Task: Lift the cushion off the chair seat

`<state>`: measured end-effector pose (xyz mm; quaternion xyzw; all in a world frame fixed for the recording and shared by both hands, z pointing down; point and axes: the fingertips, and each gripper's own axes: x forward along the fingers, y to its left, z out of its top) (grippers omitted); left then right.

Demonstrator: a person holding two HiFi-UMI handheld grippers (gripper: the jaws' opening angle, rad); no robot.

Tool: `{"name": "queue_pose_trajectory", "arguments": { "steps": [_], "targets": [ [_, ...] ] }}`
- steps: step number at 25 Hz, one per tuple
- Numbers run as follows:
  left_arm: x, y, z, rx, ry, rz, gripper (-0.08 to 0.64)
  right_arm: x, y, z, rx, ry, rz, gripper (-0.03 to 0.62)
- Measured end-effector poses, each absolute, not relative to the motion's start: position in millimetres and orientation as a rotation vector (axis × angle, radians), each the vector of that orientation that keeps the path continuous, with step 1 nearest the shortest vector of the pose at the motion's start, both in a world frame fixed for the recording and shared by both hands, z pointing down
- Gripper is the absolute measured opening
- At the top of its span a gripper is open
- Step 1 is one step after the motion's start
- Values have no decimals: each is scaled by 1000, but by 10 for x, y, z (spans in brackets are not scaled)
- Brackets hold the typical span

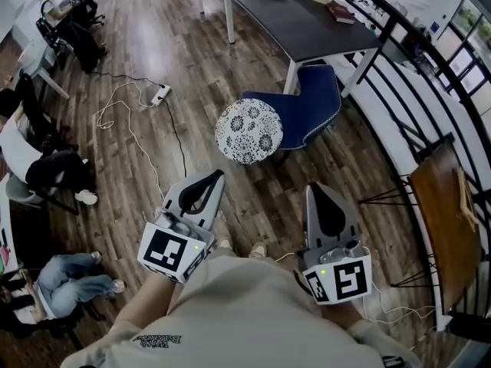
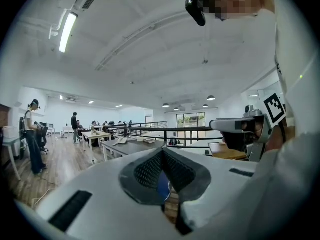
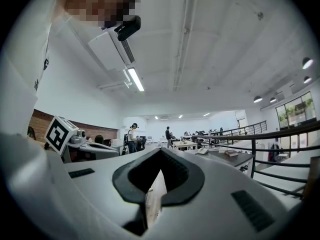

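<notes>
Approach step: the cushion (image 1: 248,130) is seen resting on the chair (image 1: 311,106) seat, well apart from both grippers; the left gripper (image 1: 219,175) and right gripper (image 1: 313,189) are held closed and empty; a forward reach with jaws opened is judged necessary next.

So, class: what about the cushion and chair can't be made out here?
- Head view: the chair seat under the cushion, covered by it.
- Head view: the book title, too small.
- Both gripper views: the cushion, blocked by the shut jaws.
</notes>
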<state>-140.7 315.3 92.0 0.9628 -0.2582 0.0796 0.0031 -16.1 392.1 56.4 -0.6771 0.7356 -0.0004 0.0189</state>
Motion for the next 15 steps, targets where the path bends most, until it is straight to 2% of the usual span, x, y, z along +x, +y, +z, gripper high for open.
{"name": "queue_pose_trajectory", "arguments": {
  "steps": [7,15],
  "targets": [
    [-1335,3419,699,3027,-854,66,5,-84,4091,396,-1994,2271,24,2],
    [-1221,3459,712,3030,-881,86,5,110,4082,275,-1998,2258,119,2]
  ]
}}
